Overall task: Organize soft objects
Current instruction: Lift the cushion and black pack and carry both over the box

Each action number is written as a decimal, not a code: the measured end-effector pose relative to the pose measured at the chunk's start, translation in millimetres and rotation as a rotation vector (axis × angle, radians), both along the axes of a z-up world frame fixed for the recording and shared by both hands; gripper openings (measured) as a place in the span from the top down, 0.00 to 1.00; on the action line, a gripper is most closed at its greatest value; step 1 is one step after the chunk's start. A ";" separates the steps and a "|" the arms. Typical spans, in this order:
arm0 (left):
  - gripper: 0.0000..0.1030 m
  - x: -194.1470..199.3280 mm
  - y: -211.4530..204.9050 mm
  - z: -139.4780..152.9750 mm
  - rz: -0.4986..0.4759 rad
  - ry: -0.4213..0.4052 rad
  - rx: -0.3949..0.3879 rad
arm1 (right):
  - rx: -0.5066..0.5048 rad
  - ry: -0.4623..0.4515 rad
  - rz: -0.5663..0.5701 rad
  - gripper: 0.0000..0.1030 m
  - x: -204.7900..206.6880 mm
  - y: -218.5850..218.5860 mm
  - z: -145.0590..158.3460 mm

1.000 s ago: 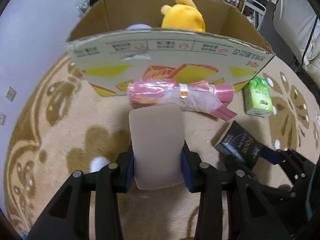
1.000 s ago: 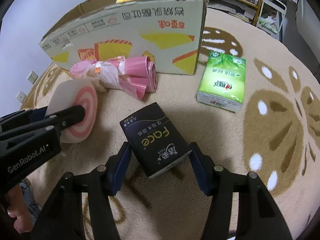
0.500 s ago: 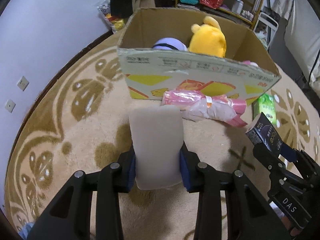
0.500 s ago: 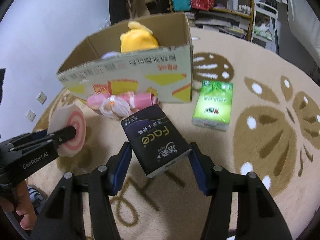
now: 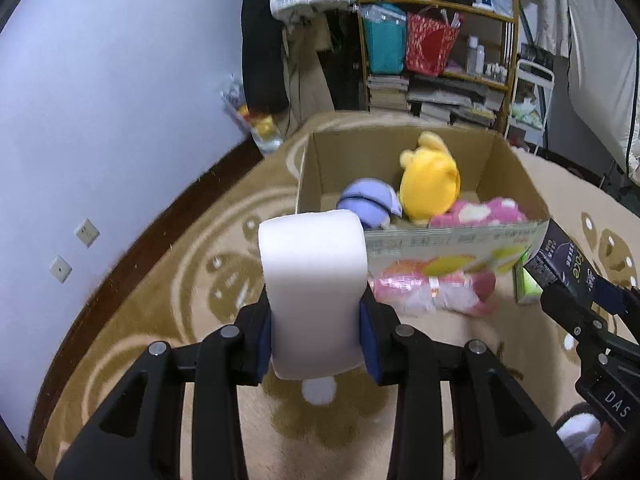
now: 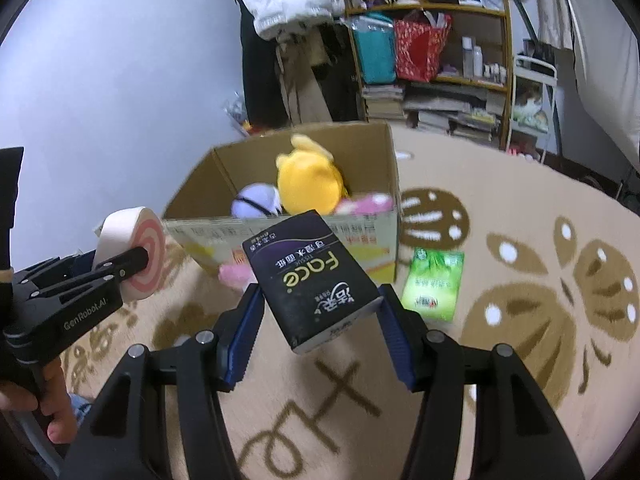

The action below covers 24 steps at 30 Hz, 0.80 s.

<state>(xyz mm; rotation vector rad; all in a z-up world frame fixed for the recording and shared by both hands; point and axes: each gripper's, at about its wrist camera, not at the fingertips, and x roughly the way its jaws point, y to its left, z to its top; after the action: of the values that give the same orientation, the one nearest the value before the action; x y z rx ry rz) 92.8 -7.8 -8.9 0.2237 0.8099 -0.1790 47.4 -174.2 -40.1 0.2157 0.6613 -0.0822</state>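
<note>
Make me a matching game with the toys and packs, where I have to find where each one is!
Things:
1. yellow plush toy
2. black tissue pack
3. green tissue pack
4. white foam roll with pink rings

Places:
A. lying on the beige carpet beside the box
B. between the fingers of the left gripper
C. inside the cardboard box
D. between the fingers of the right gripper

Pairs: 1-C, 2-D, 3-A, 4-B
</note>
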 end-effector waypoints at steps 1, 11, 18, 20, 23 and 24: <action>0.66 0.4 -0.1 3.7 -0.001 -0.013 -0.004 | -0.010 -0.008 0.001 0.41 1.8 2.2 3.6; 0.66 14.7 -11.4 28.1 -0.025 -0.095 -0.022 | -0.028 -0.062 0.034 0.41 18.0 16.0 24.4; 0.66 36.8 -21.7 33.3 -0.038 -0.116 -0.016 | -0.056 -0.111 0.042 0.41 32.5 15.8 45.8; 0.66 42.5 -22.6 33.5 -0.036 -0.120 -0.016 | -0.064 -0.122 0.041 0.41 36.9 13.6 50.0; 0.66 50.8 -24.8 34.7 -0.039 -0.129 -0.011 | -0.067 -0.135 0.044 0.41 47.1 8.8 55.2; 0.66 53.3 -25.9 35.9 -0.041 -0.137 -0.005 | -0.069 -0.136 0.046 0.41 49.8 7.2 55.8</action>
<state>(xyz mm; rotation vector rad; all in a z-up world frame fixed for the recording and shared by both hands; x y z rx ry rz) 146.1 -33.7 27.0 0.2452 0.6695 -0.2021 97.2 -167.0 15.7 0.1387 0.5266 -0.0458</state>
